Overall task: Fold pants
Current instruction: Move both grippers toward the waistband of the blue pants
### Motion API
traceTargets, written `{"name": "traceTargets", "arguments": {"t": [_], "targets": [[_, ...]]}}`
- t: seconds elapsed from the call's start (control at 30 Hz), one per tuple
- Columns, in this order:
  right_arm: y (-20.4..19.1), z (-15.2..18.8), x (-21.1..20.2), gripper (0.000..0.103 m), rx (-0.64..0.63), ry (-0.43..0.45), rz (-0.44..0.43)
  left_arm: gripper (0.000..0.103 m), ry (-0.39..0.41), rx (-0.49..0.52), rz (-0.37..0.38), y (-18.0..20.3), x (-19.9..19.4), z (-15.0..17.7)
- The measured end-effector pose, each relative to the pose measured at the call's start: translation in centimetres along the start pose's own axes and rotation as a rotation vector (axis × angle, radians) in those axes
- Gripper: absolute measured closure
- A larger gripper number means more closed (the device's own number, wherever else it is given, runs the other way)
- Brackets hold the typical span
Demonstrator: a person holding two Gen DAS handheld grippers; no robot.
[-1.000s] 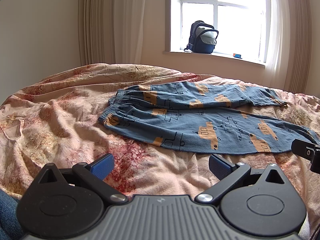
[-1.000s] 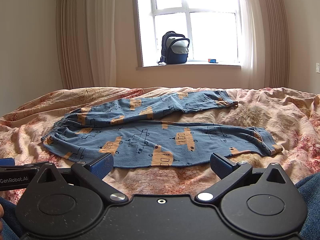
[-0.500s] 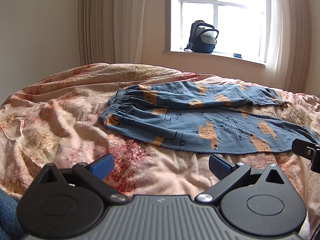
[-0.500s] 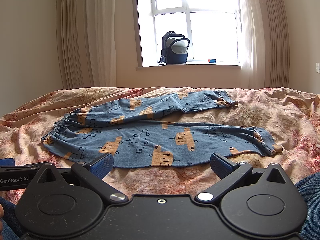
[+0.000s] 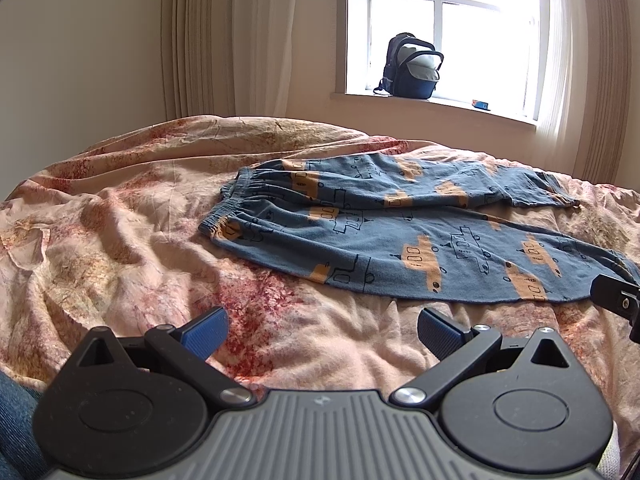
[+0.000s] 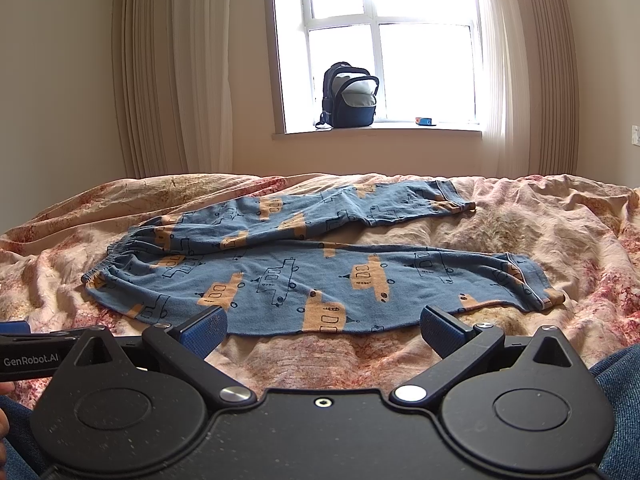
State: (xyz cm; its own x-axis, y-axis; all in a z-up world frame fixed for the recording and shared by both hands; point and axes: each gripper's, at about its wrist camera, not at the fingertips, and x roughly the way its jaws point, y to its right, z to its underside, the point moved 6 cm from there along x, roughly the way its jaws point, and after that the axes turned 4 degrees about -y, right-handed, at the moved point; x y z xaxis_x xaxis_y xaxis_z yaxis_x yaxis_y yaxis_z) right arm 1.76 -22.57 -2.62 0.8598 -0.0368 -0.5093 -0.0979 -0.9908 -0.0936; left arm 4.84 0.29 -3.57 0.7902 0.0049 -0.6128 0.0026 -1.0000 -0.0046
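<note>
My left gripper: wide open, nothing in it. Both blue fingers stick out over the bed cover, near the pants but not touching them.

My right gripper: wide open too, nothing held. Its left finger tip looks right at the near edge of the pants; can't tell if it touches. A bit of it shows at the right edge of the left cam.

Pants: blue w/ orange and dark line shapes. They lie flat on the bed, in front of both grippers. Not folded yet.

Waist: stretchy band, on the left end.

Legs: both run off to the right. The near leg lies flat and straight. The far leg is a bit bunched up and ends w/ a cuff more to the back. The near leg's cuff is on the right.

Bed cover: pink and red, w/ lots of wrinkles. It is under the pants.

My knees: blue jeans show at the bottom corners, right by the grippers.

Curtains: long, tan, on both sides of the window.

Window: at the back, very bright.

Backpack: dark blue, sits up on the window sill, left part.

Small box: blue, on the sill, to the right of the backpack, apart from it.
</note>
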Motion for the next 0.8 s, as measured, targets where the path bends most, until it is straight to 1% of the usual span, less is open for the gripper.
{"name": "traceTargets", "arguments": {"t": [0.27,0.4,0.47,0.63,0.8], "targets": [[-0.1,0.1,0.0,0.000,0.008,-0.001,-0.009,0.000,-0.013,0.001,0.007,0.2,0.2,-0.1],[0.2,0.0,-0.1,0.000,0.029,-0.005,-0.010,0.000,-0.031,-0.016,0.050,0.2,0.1,-0.2],[0.3,-0.3,-0.2,0.000,0.044,-0.009,-0.018,0.000,-0.033,-0.022,0.058,0.1,0.0,-0.4],[0.4,-1.9,-0.3,0.000,0.066,0.001,-0.066,0.000,-0.002,-0.017,0.067,0.2,-0.4,-2.4],[0.7,-5.2,-0.4,0.000,0.110,0.078,-0.109,0.000,0.046,0.004,0.064,0.3,-0.7,-5.6]]}}
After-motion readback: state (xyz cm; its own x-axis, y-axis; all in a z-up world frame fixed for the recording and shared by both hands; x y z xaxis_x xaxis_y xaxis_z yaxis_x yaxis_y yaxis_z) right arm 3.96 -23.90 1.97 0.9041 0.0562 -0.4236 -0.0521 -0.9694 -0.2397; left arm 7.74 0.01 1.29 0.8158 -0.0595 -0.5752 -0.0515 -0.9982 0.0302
